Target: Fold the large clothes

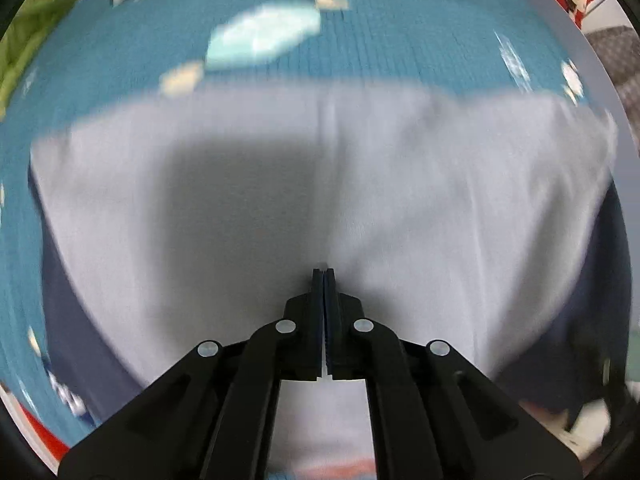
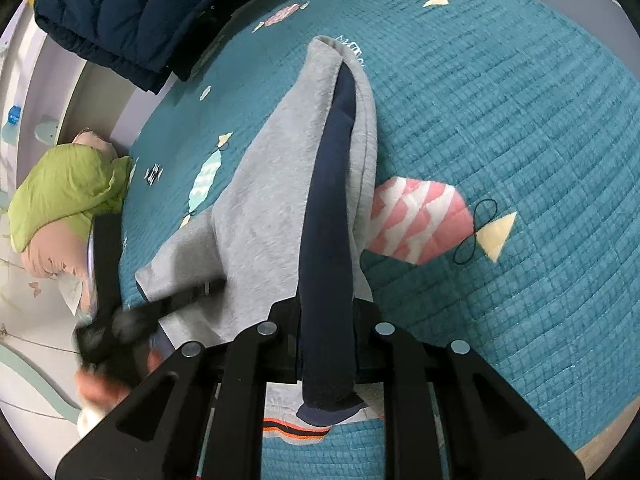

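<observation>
In my right gripper (image 2: 326, 344) I hold a grey sweatshirt (image 2: 276, 216) with a navy band; its long axis runs from my jaws at bottom centre up to a folded tip at upper centre, draped over the teal quilt (image 2: 500, 128). White stitched letters beside that tip are too small to read. My left gripper (image 1: 324, 276) has its jaws pressed together over the pale grey cloth (image 1: 420, 200) filling the blurred frame's middle, whether pinching fabric I cannot tell.
</observation>
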The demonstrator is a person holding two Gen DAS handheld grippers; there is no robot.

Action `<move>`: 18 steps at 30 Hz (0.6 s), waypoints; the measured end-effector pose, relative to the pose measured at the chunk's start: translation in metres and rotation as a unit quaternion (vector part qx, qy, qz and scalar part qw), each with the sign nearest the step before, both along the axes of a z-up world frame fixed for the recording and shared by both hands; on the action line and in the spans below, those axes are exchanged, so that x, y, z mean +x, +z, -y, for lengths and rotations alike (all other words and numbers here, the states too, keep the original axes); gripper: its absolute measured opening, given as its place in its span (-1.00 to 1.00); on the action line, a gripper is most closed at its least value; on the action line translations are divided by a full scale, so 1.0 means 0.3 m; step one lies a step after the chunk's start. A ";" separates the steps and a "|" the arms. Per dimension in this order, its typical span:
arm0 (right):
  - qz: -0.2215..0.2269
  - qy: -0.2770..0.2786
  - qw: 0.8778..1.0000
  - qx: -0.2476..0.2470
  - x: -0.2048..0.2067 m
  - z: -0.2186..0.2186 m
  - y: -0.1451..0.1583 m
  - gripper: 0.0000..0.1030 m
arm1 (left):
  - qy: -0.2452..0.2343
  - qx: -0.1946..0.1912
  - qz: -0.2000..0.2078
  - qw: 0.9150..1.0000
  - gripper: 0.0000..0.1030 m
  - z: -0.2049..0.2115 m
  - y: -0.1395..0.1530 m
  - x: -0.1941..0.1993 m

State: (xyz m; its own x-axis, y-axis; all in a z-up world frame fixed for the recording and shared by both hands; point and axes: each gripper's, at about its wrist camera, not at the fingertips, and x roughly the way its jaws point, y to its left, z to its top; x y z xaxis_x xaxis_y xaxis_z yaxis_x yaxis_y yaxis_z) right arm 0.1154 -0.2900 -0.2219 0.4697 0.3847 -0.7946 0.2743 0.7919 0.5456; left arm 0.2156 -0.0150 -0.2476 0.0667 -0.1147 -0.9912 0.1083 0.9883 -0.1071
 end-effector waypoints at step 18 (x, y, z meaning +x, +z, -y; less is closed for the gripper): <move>-0.018 0.009 1.000 0.006 0.055 0.035 -0.153 -0.30 | -0.018 0.014 0.052 0.998 -0.97 -0.066 -0.043 -0.320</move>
State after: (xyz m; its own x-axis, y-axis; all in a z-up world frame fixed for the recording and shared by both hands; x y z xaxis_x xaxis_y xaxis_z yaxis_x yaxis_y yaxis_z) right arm 0.1319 -0.3006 -0.2678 0.4344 0.4027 -0.8057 0.2799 0.7899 0.5456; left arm 0.1197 0.0048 -0.2607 0.1662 -0.0917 -0.9818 0.1533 0.9860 -0.0661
